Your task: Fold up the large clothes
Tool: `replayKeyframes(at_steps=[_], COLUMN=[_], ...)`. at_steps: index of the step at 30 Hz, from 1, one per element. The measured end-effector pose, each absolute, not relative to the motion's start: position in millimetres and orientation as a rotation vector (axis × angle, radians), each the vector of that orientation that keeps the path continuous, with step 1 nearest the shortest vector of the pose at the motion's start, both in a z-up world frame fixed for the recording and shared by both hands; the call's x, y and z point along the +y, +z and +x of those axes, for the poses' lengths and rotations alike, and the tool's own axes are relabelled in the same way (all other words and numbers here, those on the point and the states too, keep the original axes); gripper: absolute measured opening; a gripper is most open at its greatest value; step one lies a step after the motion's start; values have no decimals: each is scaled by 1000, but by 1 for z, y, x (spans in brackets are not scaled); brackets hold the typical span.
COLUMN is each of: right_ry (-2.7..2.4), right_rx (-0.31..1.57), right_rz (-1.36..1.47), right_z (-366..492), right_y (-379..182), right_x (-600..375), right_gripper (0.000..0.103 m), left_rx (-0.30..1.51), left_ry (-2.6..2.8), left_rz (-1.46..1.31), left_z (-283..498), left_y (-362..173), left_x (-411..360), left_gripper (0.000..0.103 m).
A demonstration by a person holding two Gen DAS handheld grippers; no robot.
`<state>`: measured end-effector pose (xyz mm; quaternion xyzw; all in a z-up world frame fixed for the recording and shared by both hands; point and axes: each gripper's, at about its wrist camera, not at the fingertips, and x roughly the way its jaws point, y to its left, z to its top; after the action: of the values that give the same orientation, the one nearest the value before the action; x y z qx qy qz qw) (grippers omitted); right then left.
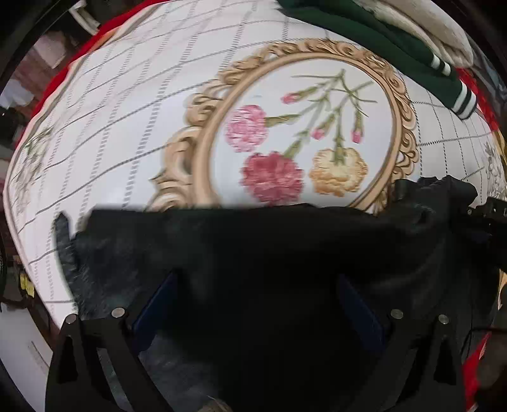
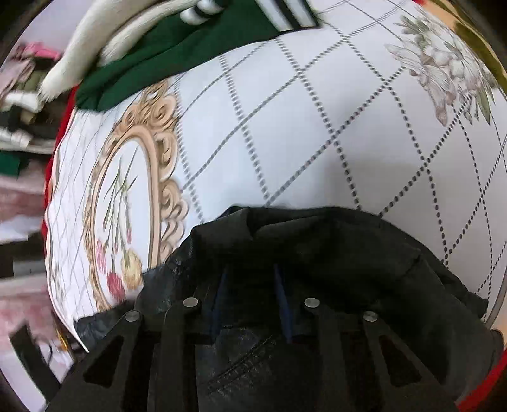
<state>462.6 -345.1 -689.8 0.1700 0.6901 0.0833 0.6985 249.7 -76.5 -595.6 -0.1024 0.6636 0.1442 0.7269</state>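
Observation:
A black leather-like jacket [image 1: 253,250] lies bunched on the near part of a white patterned tablecloth [image 1: 126,133]. My left gripper [image 1: 256,285] stands over it with its blue pads [image 1: 158,304] wide apart, and dark cloth fills the gap between them. In the right wrist view the jacket [image 2: 317,247] drapes over my right gripper [image 2: 250,285]. Its blue pads [image 2: 282,301] stand close together with a fold of the jacket between them. The right gripper also shows at the right edge of the left wrist view [image 1: 488,212], on the jacket's corner.
A dark green garment with white striped cuffs [image 1: 396,41] lies at the far side of the table, beside a cream fabric [image 1: 443,28]; both show in the right wrist view [image 2: 177,54]. A red cloth [image 1: 63,73] edges the table. A clothes pile [image 2: 22,95] sits beyond it.

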Motion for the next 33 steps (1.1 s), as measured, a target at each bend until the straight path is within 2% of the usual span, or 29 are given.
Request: replayKeyframes(at_steps=[5, 9, 12, 13, 14, 16, 20, 23, 28, 33], right_ry=[241, 327, 308, 294, 270, 228, 121, 115, 154, 225], right_rx=[1555, 1444, 1413, 1418, 1431, 1454, 1519, 1507, 1389, 1238], right_rz=[396, 429, 476, 498, 529, 579, 771, 909, 1135, 1272], right_z=[462, 433, 402, 391, 377, 357, 316, 300, 297, 310], right_y=[-656, -607, -591, -589, -592, -599, -642, -680, -733, -743], right_x=[-356, -389, -426, -440, -455, -478, -521, -534, -546, -552], right_gripper=[29, 34, 50, 58, 68, 73, 73, 73, 74, 74], left_rx=[1446, 1406, 1390, 1390, 1393, 1406, 1412, 1454, 1469, 1478], left_ry=[353, 332, 279, 258, 242, 201, 195, 218, 202, 197], left_rz=[-241, -243, -227, -217, -211, -203, -127, -65, -144, -156], left_z=[232, 231, 236, 238, 238, 239, 243, 245, 246, 247], left_y=[-570, -546, -538, -537, -536, -539, -555, -590, -603, -602], left_x=[-63, -78, -103, -113, -124, -145, -179, -187, -176, -173], left_gripper=[103, 103, 103, 103, 103, 103, 103, 103, 103, 103])
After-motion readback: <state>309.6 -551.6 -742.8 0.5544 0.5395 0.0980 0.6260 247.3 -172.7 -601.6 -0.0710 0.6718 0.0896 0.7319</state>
